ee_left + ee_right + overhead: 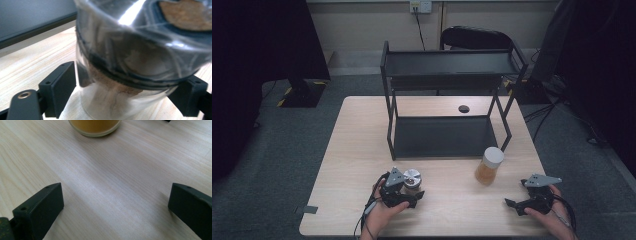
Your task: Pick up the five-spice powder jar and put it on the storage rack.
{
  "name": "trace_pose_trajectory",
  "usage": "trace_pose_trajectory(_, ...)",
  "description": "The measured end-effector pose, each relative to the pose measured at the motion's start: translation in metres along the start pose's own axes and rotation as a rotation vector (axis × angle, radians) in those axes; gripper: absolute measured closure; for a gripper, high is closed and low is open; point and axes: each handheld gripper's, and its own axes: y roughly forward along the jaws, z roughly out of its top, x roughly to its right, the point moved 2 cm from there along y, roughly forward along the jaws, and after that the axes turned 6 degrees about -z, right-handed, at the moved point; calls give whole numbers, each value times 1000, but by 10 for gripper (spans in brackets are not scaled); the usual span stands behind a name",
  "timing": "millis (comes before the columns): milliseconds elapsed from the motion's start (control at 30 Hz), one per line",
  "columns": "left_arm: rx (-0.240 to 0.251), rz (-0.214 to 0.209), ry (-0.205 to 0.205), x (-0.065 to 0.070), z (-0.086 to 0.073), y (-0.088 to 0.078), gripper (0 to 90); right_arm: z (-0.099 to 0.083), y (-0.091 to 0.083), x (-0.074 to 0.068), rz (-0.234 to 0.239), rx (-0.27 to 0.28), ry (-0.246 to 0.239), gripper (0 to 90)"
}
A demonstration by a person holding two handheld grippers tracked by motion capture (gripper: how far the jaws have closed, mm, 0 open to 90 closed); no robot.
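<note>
jar (130, 57): blurred, top cut off | amber jar (94, 126): base only

I see a clear jar (412, 180) with a silver lid and brownish contents, and an amber jar (488, 167) capped white. My grippers' jaws are black, the table (352, 165) pale wood grain, the rack (447, 100) black.

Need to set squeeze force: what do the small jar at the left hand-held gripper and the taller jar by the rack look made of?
Small jar: clear, glossy wall, glass or hard plastic, wrapped in shiny film; silvery lid, likely metal. Taller jar: transparent wall showing amber contents, probably glass; matte white cap, likely plastic.
</note>
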Motion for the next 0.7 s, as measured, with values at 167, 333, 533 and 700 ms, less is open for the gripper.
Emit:
trace_pose_trajectory(167, 0, 4, 7, 0, -1, 2, 206, 0, 0, 0, 0, 0, 0, 0)
trace_pose_trajectory(333, -1, 13, 17, 0, -2, 2, 242, 0, 0, 0, 0, 0, 0, 0)
trace_pose_trajectory(533, -2, 21, 39, 2, -2, 3, 277, 0, 0, 0, 0, 0, 0, 0)
trace_pose_trajectory(700, 1, 64, 88, 12, -3, 3, 299, 0, 0, 0, 0, 0, 0, 0)
